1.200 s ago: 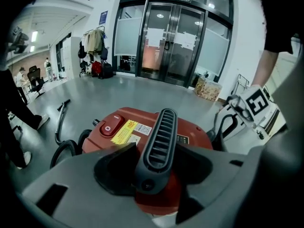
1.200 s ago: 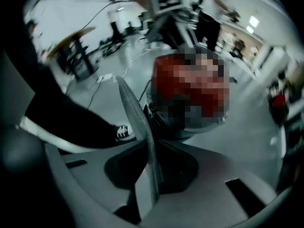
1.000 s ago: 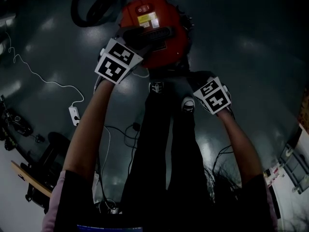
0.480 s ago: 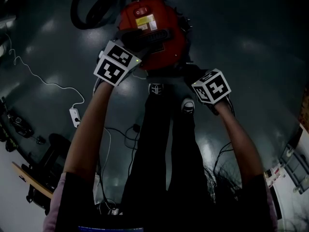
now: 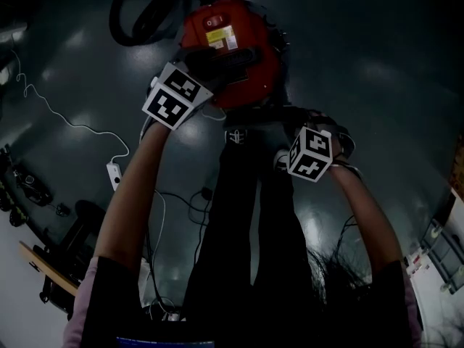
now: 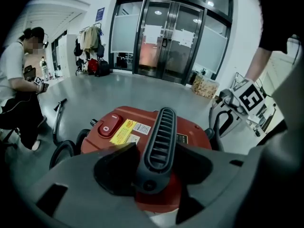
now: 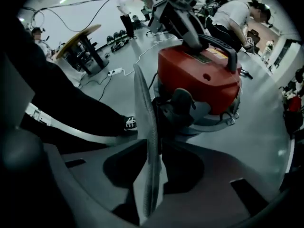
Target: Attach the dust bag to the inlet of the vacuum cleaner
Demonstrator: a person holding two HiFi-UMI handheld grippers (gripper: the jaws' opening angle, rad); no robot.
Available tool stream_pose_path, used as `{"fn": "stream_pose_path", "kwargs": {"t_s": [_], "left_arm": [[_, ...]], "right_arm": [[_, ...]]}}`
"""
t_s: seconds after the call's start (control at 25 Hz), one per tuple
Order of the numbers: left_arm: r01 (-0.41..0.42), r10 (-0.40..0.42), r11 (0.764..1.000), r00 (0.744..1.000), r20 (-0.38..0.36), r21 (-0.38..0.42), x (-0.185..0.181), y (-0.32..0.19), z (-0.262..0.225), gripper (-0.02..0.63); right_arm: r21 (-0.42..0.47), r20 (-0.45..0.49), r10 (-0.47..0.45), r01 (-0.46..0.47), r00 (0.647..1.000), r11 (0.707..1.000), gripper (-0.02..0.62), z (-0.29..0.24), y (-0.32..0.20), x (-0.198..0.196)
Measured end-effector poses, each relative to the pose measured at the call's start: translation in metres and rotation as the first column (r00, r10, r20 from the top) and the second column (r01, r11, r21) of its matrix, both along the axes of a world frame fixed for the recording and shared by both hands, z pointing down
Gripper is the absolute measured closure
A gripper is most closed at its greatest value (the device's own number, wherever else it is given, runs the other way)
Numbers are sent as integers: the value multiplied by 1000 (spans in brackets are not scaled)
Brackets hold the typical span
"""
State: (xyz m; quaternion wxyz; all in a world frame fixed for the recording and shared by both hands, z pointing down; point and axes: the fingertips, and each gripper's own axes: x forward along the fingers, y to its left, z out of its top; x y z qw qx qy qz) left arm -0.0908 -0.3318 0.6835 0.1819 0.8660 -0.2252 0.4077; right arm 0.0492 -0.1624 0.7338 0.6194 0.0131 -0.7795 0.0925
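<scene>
A red vacuum cleaner [image 5: 228, 49] stands on the dark floor in front of me. My left gripper [image 5: 206, 64] is shut on its black ribbed handle [image 6: 159, 137], which runs between the jaws in the left gripper view. My right gripper [image 5: 297, 125] hangs low beside the vacuum's near right side, pointing steeply down. Between its jaws, seen edge-on, is the flat grey dust bag [image 7: 145, 122], with my right gripper [image 7: 152, 160] shut on it. Behind the bag's edge, a dark round fitting [image 7: 183, 101] sticks out from the vacuum's lower body [image 7: 199, 75].
A black hose [image 5: 141, 13] coils behind the vacuum. A white power strip [image 5: 114, 174] with its cable lies on the floor to the left. My legs and shoes [image 5: 283, 158] are just below the vacuum. Another person [image 6: 19, 80] sits far left, before glass doors [image 6: 175, 32].
My right gripper has rolled at the wrist, turning its marker cube, and shifted slightly down and left beside the vacuum. The left gripper has stayed on the handle.
</scene>
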Motion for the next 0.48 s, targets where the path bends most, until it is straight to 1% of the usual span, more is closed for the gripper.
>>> {"fn": "stream_pose_path", "kwargs": {"t_s": [0.08,0.12,0.16,0.24,0.32,0.4,0.48], "left_arm": [[-1,1,1000,1000,-3,0,1,0,0,379],[1,-1,1000,1000,-5,2,0,0,0,379],[4,-4,1000,1000,-7,4,0,0,-1,379],[16,-16,1000,1000,-17,9,-1,0,-1,379],[29,-29,999,999,-29,16,0,-1,-1,379],[36,-36,999,999,-35,20,0,-2,0,379],[39,-38,999,999,-36,24,-1,-2,1,379]], "right_arm": [[-11,-28,-42,41,999,999,508,1,3,7],[-11,-28,-37,37,999,999,509,1,2,8],[-12,-22,-13,13,1000,1000,522,1,0,7],[-21,-3,57,-57,998,998,523,3,-3,4],[-20,20,94,-93,995,995,523,3,-5,3],[25,50,74,-75,996,997,525,2,-6,2],[119,59,25,-32,998,992,525,2,-7,0]]}}
